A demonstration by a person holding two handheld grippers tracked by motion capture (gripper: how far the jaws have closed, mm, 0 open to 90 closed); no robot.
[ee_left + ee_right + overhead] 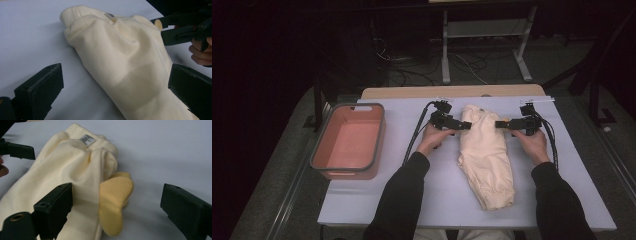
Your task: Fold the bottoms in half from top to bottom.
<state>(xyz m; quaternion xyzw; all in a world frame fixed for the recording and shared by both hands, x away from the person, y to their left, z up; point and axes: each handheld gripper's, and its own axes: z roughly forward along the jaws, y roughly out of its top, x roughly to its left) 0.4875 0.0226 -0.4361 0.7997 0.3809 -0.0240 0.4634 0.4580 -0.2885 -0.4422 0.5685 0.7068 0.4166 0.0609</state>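
From above our own side of the table (377, 200) we look forward and down, far enough back to take in the whole top and the dark floor beyond. The camera on our left gripper (451, 121) sits low and close, looking along its jaws across the cream garment (125, 65) toward the right gripper (185, 28). The camera on our right gripper (514, 124) looks back the opposite way, equally near. All three views share the garment's far end.
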